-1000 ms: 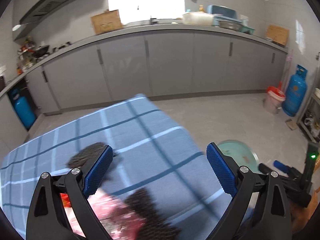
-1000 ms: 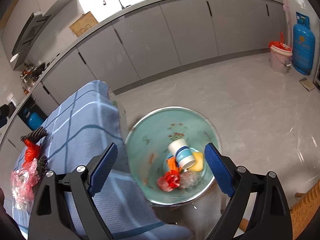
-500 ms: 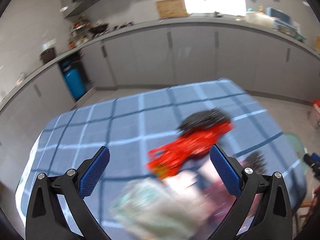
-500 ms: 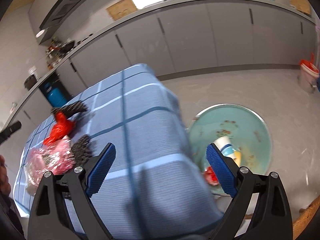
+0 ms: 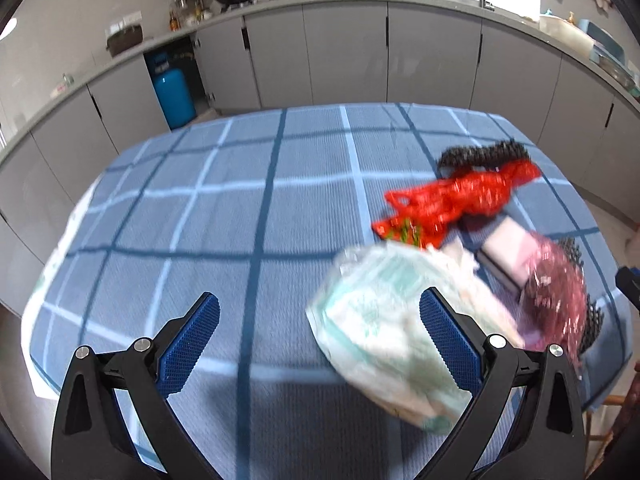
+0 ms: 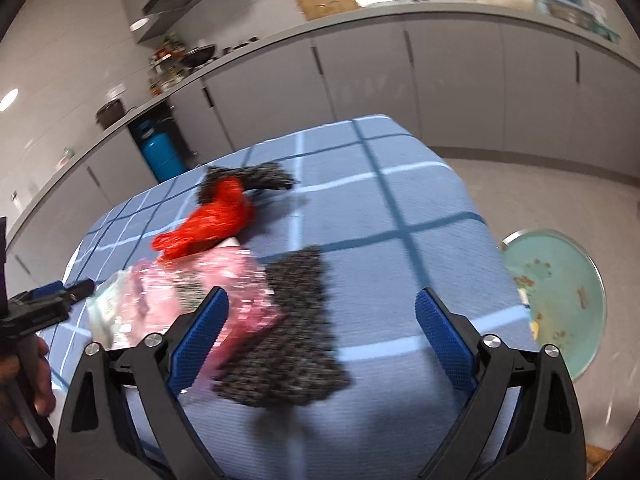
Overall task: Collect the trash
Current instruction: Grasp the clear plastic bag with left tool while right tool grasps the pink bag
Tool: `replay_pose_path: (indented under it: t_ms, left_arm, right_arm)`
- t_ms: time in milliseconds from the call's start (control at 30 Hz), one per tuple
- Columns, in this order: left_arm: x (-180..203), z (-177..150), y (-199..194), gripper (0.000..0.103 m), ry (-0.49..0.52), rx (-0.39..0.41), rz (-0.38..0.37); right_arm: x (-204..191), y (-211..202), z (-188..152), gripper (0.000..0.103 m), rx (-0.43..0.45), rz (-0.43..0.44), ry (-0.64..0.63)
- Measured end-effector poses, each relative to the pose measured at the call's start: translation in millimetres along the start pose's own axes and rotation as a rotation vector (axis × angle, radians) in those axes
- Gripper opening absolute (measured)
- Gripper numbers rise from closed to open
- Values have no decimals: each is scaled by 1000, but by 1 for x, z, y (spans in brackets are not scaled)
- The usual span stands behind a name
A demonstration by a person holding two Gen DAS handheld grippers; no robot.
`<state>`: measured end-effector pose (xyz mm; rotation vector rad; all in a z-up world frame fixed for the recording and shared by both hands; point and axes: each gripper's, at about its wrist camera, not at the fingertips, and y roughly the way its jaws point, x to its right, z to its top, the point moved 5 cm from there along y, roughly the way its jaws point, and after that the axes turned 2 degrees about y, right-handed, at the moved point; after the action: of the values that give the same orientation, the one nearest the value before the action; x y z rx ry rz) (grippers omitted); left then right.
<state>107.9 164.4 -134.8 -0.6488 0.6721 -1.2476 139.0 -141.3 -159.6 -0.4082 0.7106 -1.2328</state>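
On the table: a blue checked cloth covers the table [image 5: 248, 208]; the trash lies bunched toward its right edge, the left half of the cloth bare.
Trash pile: a white and pale-green plastic bag [image 5: 384, 320] nearest the front edge; a red plastic bag [image 5: 452, 204] behind it; a pink crinkled wrapper [image 5: 556, 292] at the right edge; a dark mesh piece [image 5: 480, 152] touching the red bag on its far side.
Right-hand view: another dark mesh piece [image 6: 288, 328] lies at the near right corner, touching the pink wrapper.
Bin: a pale-green basin [image 6: 560, 300] stands on the floor just off the table's right edge, with scraps already in it.
Left hand-held gripper [image 5: 320, 336]: spread wide and empty, over the front edge, its right pad in front of the white bag.
Right hand-held gripper [image 6: 320, 332]: spread wide and empty, above the dark mesh piece, which sits between its pads in the view.
Step in hand: likely the reach for the next piece; nothing is pinched yet.
Next move: each hand-held gripper probably needs to drop onto one item and close on a raised fold, since thin film and mesh could slip or drag neighbours.
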Motion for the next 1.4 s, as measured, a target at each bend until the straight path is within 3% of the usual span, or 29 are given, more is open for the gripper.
replay_pose_path:
  t_ms: [333,367,467,600,700,1033,1400]
  left_arm:
    - [22,-29,28,98,-17,-96,-91]
    - [22,-29,29,93,-22,-91,-102]
    - [28,-26,27,47,-10,-87,-171]
    - [32,-21,18,21,25,-41,-183]
    - [30,-17,12,14,37,-20,-189]
    - [-1,14,-21,10,59,117,-94]
    - [-16,21,-14,10,63,106,16]
  right_arm:
    - [-28,7,-8,96,-28,13,-64]
    - [-29,8,-8,96,-29,11,-69]
    - [-30,9,-9,96,-32,7,-70]
    - [-32,11,-8,96,-33,4,-73]
    - [-35,11,-7,96,-33,6,-81]
    - [-51,6,-1,96,-10,18,-114]
    - [-103,13,-4,96,-13,59,-256]
